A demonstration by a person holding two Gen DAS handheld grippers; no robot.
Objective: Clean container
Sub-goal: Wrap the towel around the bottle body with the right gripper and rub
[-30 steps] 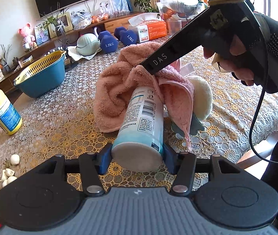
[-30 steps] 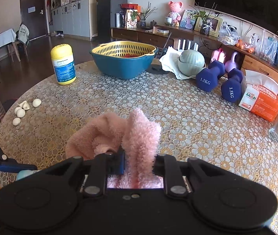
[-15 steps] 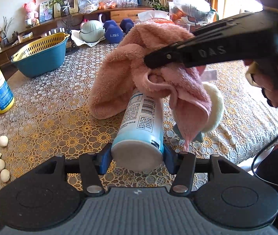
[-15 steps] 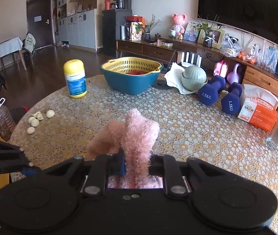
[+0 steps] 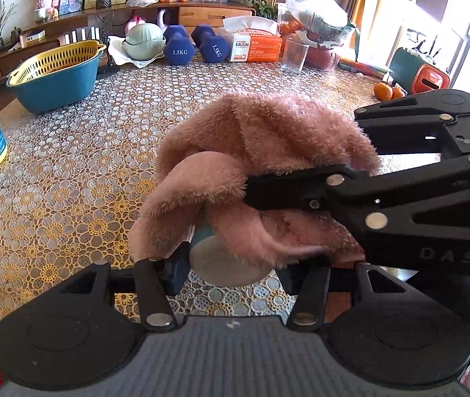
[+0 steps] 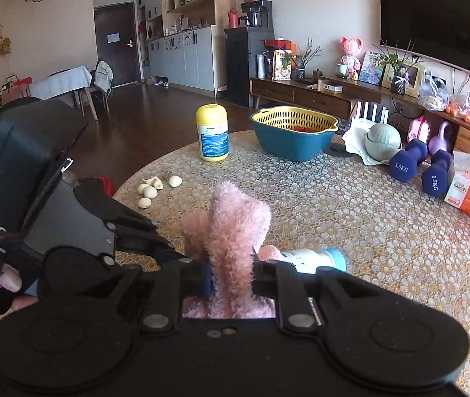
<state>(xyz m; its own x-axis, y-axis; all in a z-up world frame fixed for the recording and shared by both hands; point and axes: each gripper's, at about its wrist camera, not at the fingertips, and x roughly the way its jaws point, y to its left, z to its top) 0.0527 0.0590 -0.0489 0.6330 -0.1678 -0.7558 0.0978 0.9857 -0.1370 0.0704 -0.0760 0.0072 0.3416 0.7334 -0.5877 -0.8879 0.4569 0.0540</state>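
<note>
your left gripper (image 5: 235, 266) had its fingers pinching the bottle (image 5: 225, 264) at its base, above the counter (image 5: 79, 165). your right gripper (image 6: 231, 276) had its fingers pinching the pink towel (image 5: 261, 152), which was draped over the bottle and hid most of it. in the right wrist view the bottle (image 6: 314, 259) stuck out to the right of the towel, with its blue end showing.

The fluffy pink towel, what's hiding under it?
Under the pink towel is the bottle, clamped in the left gripper. Only its round base shows here; its label is covered.
</note>
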